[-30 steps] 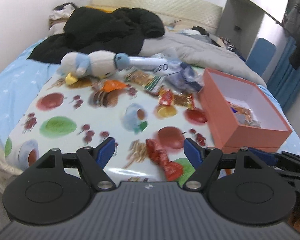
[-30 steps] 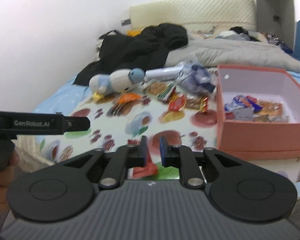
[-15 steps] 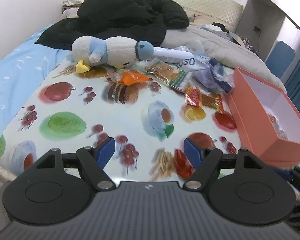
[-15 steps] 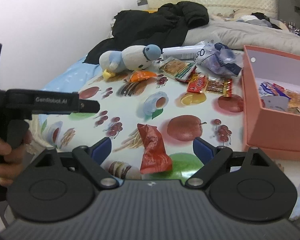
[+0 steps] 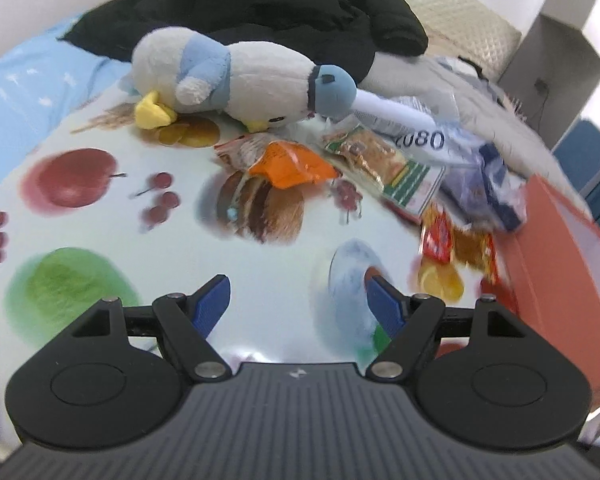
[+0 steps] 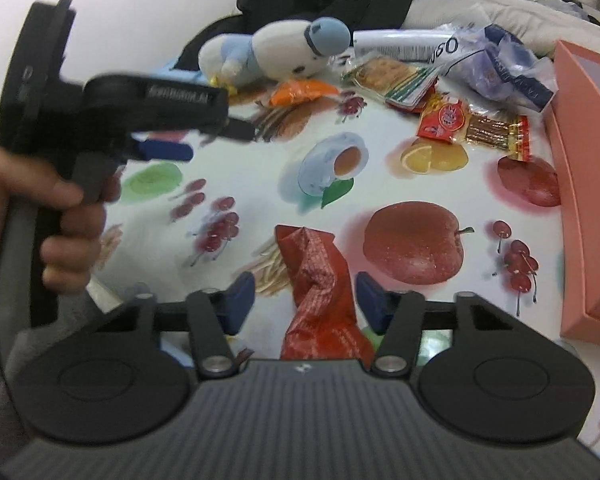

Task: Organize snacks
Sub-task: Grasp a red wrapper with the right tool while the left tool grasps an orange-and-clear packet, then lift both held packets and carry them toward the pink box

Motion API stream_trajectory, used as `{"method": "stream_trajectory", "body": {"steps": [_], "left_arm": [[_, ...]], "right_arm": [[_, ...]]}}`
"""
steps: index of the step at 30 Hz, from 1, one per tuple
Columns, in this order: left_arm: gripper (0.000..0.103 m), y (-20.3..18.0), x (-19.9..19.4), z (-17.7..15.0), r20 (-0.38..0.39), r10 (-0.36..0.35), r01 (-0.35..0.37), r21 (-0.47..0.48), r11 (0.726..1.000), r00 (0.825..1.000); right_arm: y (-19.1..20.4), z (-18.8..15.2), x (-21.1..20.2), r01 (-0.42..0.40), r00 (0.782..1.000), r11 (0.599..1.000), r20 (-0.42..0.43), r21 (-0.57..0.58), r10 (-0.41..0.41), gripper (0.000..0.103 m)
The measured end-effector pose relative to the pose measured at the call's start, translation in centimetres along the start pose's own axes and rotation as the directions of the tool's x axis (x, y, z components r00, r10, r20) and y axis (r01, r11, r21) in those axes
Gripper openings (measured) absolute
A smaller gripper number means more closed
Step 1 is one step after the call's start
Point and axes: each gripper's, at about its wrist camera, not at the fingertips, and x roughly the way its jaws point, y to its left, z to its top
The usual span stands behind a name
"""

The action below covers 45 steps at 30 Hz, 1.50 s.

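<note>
right gripper [image 6: 304, 300] low over the fruit-print cloth [image 6: 260, 184], jaws have just been closing. red packet [image 6: 320, 292] lies between the blue pads [image 6: 240, 300]; gaps show on both sides, so no grip, jaws apart. packet crumpled, running from under the gripper body out ahead of the pads.

left gripper [image 5: 298, 302] jaws wide apart, nothing between them, only cloth below. ahead of it: orange packet [image 5: 292, 164], then a plush bird [image 5: 236, 80] on its side. ahead and right: cracker pack [image 5: 384, 164], small red packet [image 5: 436, 236] touching a brown bar pack [image 5: 474, 248], blue-white bag [image 5: 480, 184] behind those.

pink box [image 6: 580, 184] at far right of both grippers, open; contents not visible.

right view also shows the left gripper held in a hand [image 6: 40, 216], off to its left.
</note>
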Motion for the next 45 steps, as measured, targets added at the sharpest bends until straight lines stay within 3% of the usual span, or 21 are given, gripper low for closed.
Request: {"method": "stream_trajectory", "body": {"steps": [1,4,16,19,25,31,34,36,39,45], "left_arm": [[0.079,0.2,0.7,0.4,0.0,-0.013,0.013,-0.016,1.0,1.0],[0.079,0.5,2.7,1.6,0.013,-0.034,0.034,-0.052,0.998,0.999],[0.078,2.6,9.3,5.8,0.064,-0.068,0.08,-0.226,0.971,0.996],[0.078,3.2,10.7,6.3,0.069,-0.074,0.091,-0.294,0.952,0.995],[0.078,4.0,12.8,6.9,0.072,-0.095,0.118,-0.463,0.878,0.993],[0.07,3.8,13.9,7.7,0.076,-0.063,0.094,-0.525,0.846,0.995],[0.064,3.5,14.4,8.0,0.081,-0.038,0.075,-0.527,0.847,0.996],[0.053,3.6,14.5,8.1,0.076,-0.015,0.052,-0.517,0.854,0.997],[0.048,3.6,14.7,8.2,0.074,-0.008,0.044,-0.506,0.861,0.997],[0.035,3.4,13.8,7.7,0.053,-0.043,0.064,-0.49,0.869,0.998]], "right_arm": [[-0.1,0.2,0.5,0.004,1.0,1.0,-0.009,-0.002,-0.004,0.055],[-0.5,0.4,2.1,0.003,0.999,1.0,-0.048,-0.004,-0.003,0.041],[-1.9,3.4,6.0,0.018,0.999,1.0,-0.031,-0.016,-0.019,0.037],[-2.4,4.3,6.8,0.026,0.999,1.0,-0.019,-0.015,-0.026,0.037],[-3.4,5.6,8.0,0.059,0.998,0.998,0.006,-0.017,-0.059,0.037],[-3.9,5.7,8.0,0.075,0.997,0.997,0.016,-0.01,-0.074,0.037],[-3.7,5.7,8.0,0.083,0.996,0.996,0.021,-0.026,-0.083,0.037],[-3.6,5.6,8.0,0.084,0.996,0.996,0.024,-0.031,-0.084,0.037],[-3.6,5.6,7.8,0.086,0.996,0.996,0.026,-0.029,-0.085,0.037],[-3.6,5.5,7.6,0.1,0.995,0.995,0.028,-0.021,-0.099,0.037]]}}
